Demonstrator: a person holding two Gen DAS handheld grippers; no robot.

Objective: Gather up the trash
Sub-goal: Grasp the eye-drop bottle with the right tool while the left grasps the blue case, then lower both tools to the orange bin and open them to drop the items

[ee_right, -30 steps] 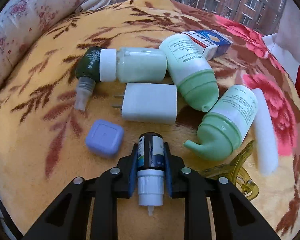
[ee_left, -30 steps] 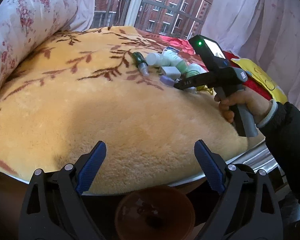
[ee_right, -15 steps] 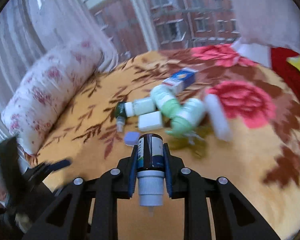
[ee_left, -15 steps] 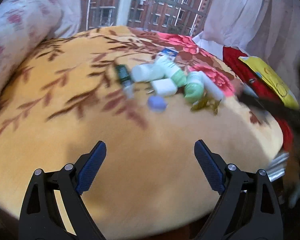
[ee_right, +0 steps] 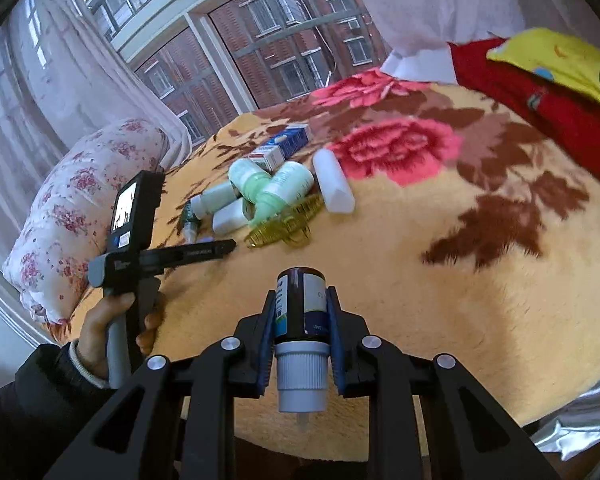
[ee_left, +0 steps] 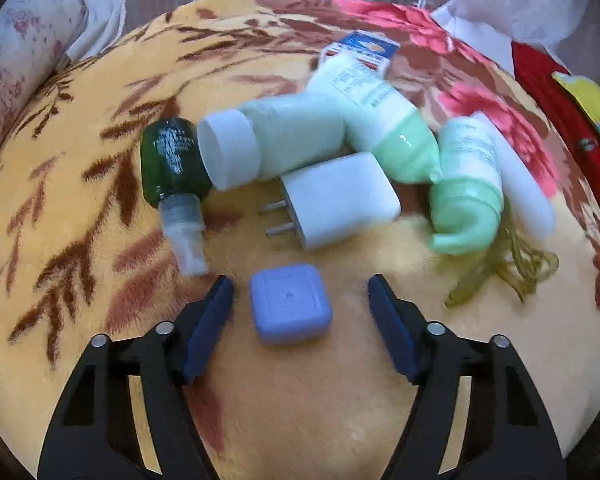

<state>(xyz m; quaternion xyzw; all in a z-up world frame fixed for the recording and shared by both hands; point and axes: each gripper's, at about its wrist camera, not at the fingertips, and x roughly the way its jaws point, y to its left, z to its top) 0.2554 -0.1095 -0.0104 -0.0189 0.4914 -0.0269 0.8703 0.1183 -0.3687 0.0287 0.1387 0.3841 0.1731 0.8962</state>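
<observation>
Early in the collecting, by the look of it. One piece picked: small dark dropper bottle [ee_right: 300,304] pinched between the pads of the right gripper [ee_right: 300,344], cap toward the camera, held over the near edge of the blanket [ee_right: 440,280], well apart from the pile. No bin or bag visible in either view, so drop-off point unknown. Left gripper [ee_left: 300,320] spread wide, fingers [ee_left: 206,326] either side of the lilac square case [ee_left: 290,304], not touching it; likely the next pick. Rest of the pile untouched near the middle of the blanket toward the far edge: green glass bottle [ee_left: 172,160] lying with clear nozzle toward the near edge; white-capped pale bottle [ee_left: 284,140] touching it; white plug adapter [ee_left: 340,200] just beside, prongs toward the green bottle; two mint-green squeeze bottles [ee_left: 376,120] [ee_left: 466,192] lying on their sides, nozzles down toward the near edge; white tube [ee_left: 516,192] against the second; yellow-green hair claw [ee_left: 508,264] beside its nozzle; blue-and-white carton [ee_left: 362,50] at the far side. Contents: all containers capped or closed; pale bottle appears filled with a light greenish liquid, though motion blur leaves that uncertain; dark and green bottles too opaque to read; carton shut. Roughly one item of about ten secured.
</observation>
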